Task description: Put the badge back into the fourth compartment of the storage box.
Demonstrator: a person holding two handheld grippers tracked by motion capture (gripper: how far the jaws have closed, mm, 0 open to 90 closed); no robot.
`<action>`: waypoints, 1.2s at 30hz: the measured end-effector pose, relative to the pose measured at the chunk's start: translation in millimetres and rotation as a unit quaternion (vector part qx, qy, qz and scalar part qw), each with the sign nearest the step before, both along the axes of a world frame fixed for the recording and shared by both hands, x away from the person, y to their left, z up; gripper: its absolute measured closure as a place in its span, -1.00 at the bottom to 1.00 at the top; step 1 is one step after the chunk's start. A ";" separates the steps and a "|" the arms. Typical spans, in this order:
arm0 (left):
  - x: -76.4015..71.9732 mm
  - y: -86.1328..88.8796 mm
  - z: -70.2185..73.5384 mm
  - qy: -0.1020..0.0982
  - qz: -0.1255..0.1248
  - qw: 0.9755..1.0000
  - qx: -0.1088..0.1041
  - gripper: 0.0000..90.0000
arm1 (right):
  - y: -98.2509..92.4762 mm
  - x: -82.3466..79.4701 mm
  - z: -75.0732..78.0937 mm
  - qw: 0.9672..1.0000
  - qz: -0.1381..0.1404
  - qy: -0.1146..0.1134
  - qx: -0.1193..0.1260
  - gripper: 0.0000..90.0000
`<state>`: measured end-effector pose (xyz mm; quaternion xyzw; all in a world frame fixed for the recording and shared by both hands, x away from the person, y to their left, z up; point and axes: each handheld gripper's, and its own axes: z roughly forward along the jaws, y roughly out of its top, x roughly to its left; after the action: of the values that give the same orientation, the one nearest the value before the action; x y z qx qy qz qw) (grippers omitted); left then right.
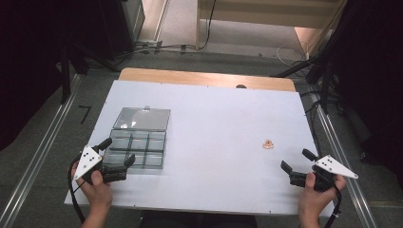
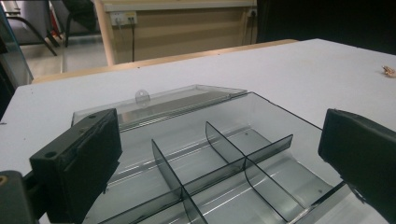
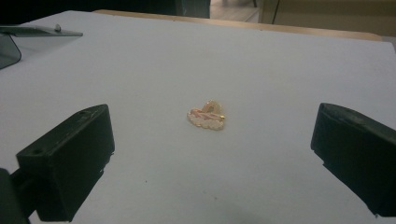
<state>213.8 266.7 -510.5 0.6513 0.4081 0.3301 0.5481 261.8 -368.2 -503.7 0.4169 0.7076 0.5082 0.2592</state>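
Charm (image 3: 207, 115), perhaps, ahead of open fingers (image 3: 79, 154).

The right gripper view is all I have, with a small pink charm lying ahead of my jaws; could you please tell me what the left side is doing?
Observer: The left hand-held gripper is open, its jaws either side of the near edge of a clear organiser box.
Operator: Is its lid up?
Observer: Yes, the lid lies folded back flat on the table.
Operator: Anything inside?
Observer: No, the compartments look empty.
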 end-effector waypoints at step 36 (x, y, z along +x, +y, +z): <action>-0.4 0.9 -1.7 0.004 0.000 1.000 -0.010 -1.00 | 30.2 75.3 68.9 0.996 0.060 0.064 -0.013 -0.84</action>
<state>213.5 267.6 -512.2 0.6474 0.4135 0.3230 0.5527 337.1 -338.1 -434.8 0.4018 0.7532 0.4857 0.1879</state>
